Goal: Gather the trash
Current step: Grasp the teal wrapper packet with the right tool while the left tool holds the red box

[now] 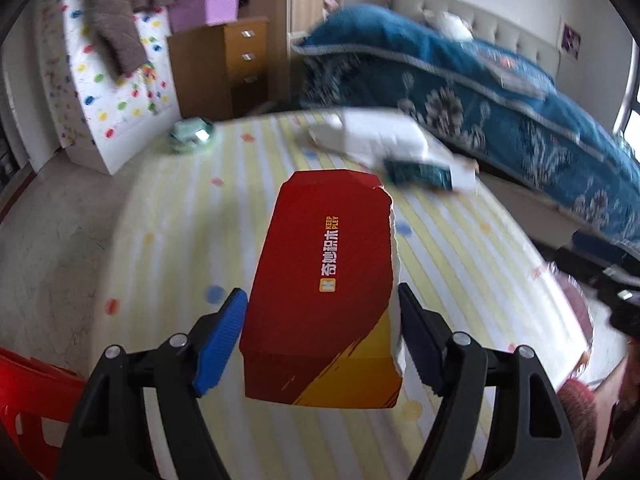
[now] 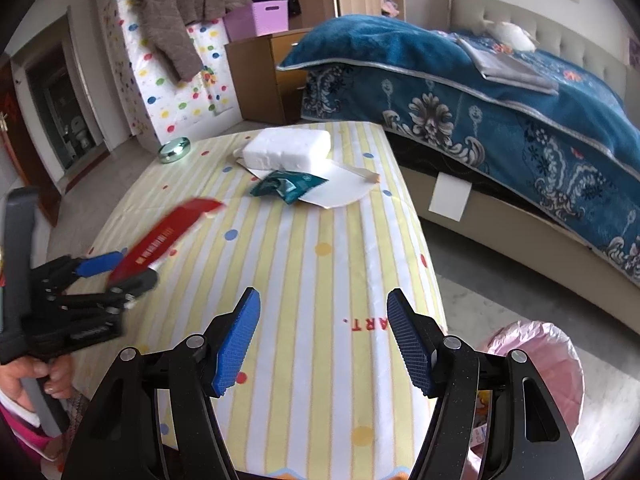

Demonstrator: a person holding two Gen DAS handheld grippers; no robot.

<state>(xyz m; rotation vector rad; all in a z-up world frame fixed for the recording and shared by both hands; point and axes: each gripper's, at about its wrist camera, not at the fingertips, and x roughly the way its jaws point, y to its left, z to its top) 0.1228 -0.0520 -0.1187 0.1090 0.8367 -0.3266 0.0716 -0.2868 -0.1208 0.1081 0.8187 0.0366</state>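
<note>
**Ana:** Nearest the lens, the left tongs (image 1: 320, 336) are pinching the red box (image 1: 324, 280), one blue pad (image 1: 222, 336) pressing on each long side. Why are they gripping it that way?

**Ben:** I'm guessing the box is torn cardboard, so it is being treated as trash; squeezing it across its narrow width is keeping it level while it is hanging above the striped table (image 1: 200, 208). From the right-hand view it is showing as a red blur at the near left, clear of the cloth.

**Ana:** And the right tongs (image 2: 324, 336)?

**Ben:** They are hovering over the near edge of the table, fingers spread wide, holding nothing. Probably they are waiting for the next piece.

**Ana:** Where is the rest lying?

**Ben:** Going from biggest down: the pink bin (image 2: 536, 364) is standing on the floor at the near right, just beside the table, likely put there for easy dropping. At the far end the white foam block (image 2: 288, 148) is resting on a paper sheet (image 2: 340, 192), with the teal wrapper (image 2: 290, 186) touching the sheet's near edge. All three are lying well apart from both tongs. A small round tin (image 2: 175, 150) is sitting at the far left corner.
</note>
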